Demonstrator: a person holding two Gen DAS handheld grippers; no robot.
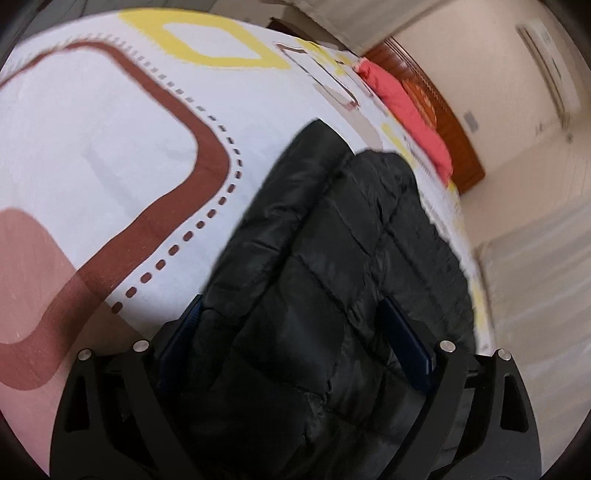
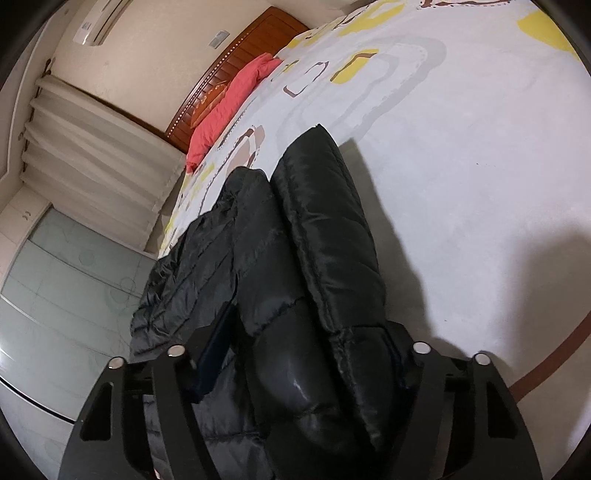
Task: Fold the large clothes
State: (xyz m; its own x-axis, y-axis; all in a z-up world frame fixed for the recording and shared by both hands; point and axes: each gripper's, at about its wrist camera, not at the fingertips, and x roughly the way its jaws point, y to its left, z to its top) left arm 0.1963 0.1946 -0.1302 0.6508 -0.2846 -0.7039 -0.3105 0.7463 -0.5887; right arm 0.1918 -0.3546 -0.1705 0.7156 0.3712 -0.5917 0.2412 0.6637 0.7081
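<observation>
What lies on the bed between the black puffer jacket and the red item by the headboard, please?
Only bare patterned bedsheet separates the black puffer jacket from the red item, clearest in the right wrist view.

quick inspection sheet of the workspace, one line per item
surface: bed sheet, white with brown and yellow shapes, covers the bed.
job's things: black puffer jacket lies on the sheet near the bed's edge, bunched into long puffy folds.
clutter: red garment at the far end by the wooden headboard.
grippers: left claw wide open, jacket fabric between its fingers; right claw straddles two jacket folds, whether it pinches them cannot be told.
cables: nothing seen.
surroundings: cream wall, air conditioner, pale curtain, light wardrobe doors.
</observation>
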